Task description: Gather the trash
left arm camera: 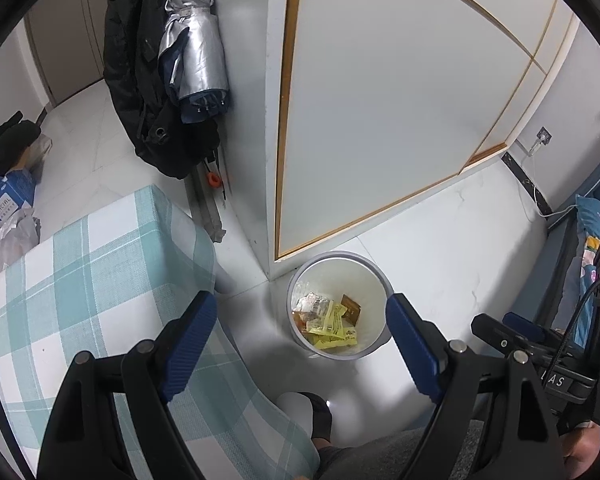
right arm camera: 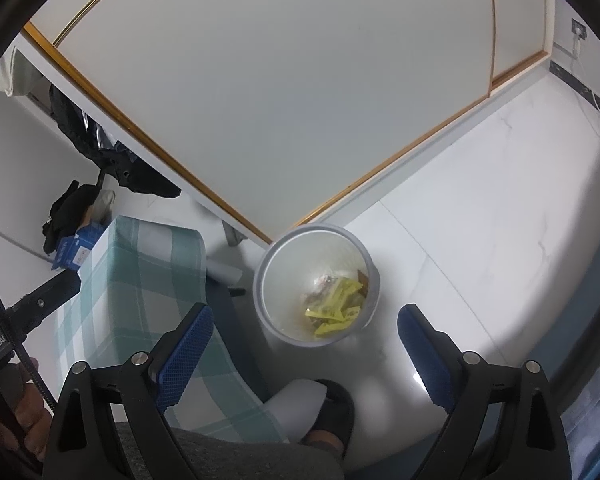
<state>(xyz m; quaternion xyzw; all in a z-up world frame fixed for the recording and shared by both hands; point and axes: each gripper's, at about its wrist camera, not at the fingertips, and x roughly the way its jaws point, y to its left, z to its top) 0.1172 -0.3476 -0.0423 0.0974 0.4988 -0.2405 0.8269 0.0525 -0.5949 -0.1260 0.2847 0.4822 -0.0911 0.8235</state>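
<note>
Both the left gripper (left arm camera: 300, 336) and right gripper (right arm camera: 306, 344) stood with fingers apart, empty, above the bin (left arm camera: 374, 280). Only the left view showed the folded umbrella (left arm camera: 196, 52); wrappers (right arm camera: 334, 312) inside were indistinct.

We see the bin (left arm camera: 340, 304) standing on the floor (left arm camera: 440, 248), at the corner of the wardrobe (left arm camera: 380, 100), with wrappers (left arm camera: 328, 320) lying in it. Left of the bin stands the cloth-covered bench (left arm camera: 80, 280). Behind the bench, a jacket (left arm camera: 136, 80) and an umbrella (left arm camera: 196, 48) hang on the wardrobe's side.
</note>
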